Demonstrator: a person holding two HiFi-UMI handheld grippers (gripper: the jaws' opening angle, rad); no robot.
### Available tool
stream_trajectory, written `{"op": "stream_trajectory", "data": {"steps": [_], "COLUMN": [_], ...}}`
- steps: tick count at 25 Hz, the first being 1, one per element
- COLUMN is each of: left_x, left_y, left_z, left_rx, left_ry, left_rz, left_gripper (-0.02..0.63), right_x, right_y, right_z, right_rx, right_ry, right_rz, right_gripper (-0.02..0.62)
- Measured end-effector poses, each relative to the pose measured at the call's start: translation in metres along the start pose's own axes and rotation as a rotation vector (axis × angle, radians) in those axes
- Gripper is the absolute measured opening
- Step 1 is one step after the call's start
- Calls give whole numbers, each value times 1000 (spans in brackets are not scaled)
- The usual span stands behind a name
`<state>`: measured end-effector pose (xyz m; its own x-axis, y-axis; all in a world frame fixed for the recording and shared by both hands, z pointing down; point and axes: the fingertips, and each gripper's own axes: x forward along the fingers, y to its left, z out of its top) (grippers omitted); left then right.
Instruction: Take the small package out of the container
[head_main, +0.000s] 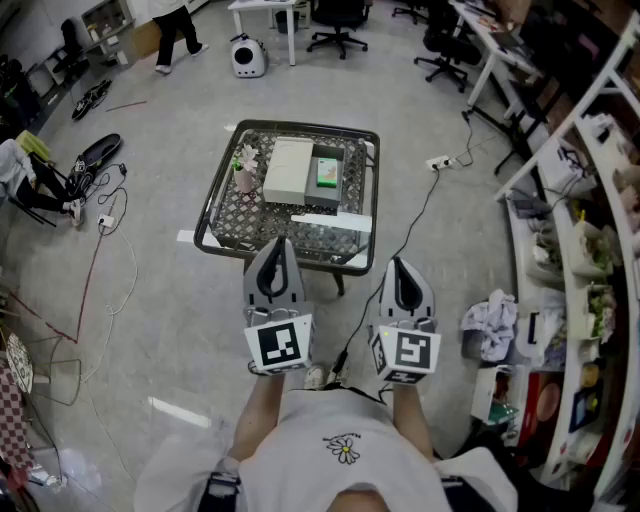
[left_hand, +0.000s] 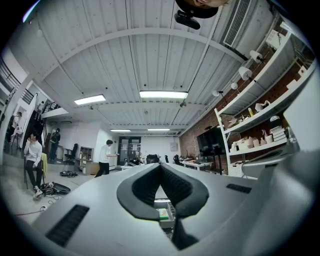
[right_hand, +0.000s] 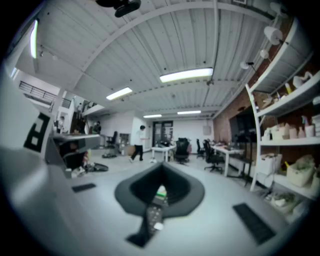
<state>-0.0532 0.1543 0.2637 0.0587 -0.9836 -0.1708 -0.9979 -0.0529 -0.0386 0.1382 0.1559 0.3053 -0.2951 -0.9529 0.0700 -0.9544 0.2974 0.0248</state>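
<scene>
A small green package (head_main: 327, 171) lies in a grey container (head_main: 322, 200) on a low wire-mesh table (head_main: 213, 222). A beige box (head_main: 288, 170) sits just left of the container. Both grippers are held close to my body, short of the table's near edge, and point toward it. My left gripper (head_main: 273, 243) is shut and empty. My right gripper (head_main: 398, 262) is shut and empty too. In the left gripper view the jaws meet at the tip of the left gripper (left_hand: 160, 165), and the green package (left_hand: 163, 214) shows below it. The right gripper (right_hand: 162, 166) also frames the package (right_hand: 161, 191).
A small pink vase with flowers (head_main: 244, 175) stands at the table's left side. A cable runs from under the table to a power strip (head_main: 440, 161). Shelving (head_main: 600, 250) lines the right, with crumpled cloth (head_main: 490, 325) beside it. A person (head_main: 178, 30) walks at the far back.
</scene>
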Motion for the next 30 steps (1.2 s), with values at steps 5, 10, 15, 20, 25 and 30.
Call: {"op": "stream_trajectory", "data": {"steps": [5,10,15,20,25,30], "left_x": [-5,-9,-4,2,1,2], "left_y": [-9,-19,-24,-37,-43,-50], "left_z": [-4,-2,2,-4,1,11], "left_rx": [1,-4,-16,11,36,50], "left_ry": [12,18,25,17,22,9], "left_rz": [-9,-16,-8,-17,5,23], "left_gripper": [21,21,22,21,21,22], "right_x": [-7,-13,-9,-7,0,6], "right_y": [-3,-6,-11,-22,-30,-36], "right_z": [-6,-5,-2,-6,-17,-12], "right_rx": [-9,-3,-34,-86,-79,-20], "right_ry": [23,17,-4,12,53,18], "right_rz": [2,6,10,11,29,51], "right_gripper": [31,31,31,31,31,31]}}
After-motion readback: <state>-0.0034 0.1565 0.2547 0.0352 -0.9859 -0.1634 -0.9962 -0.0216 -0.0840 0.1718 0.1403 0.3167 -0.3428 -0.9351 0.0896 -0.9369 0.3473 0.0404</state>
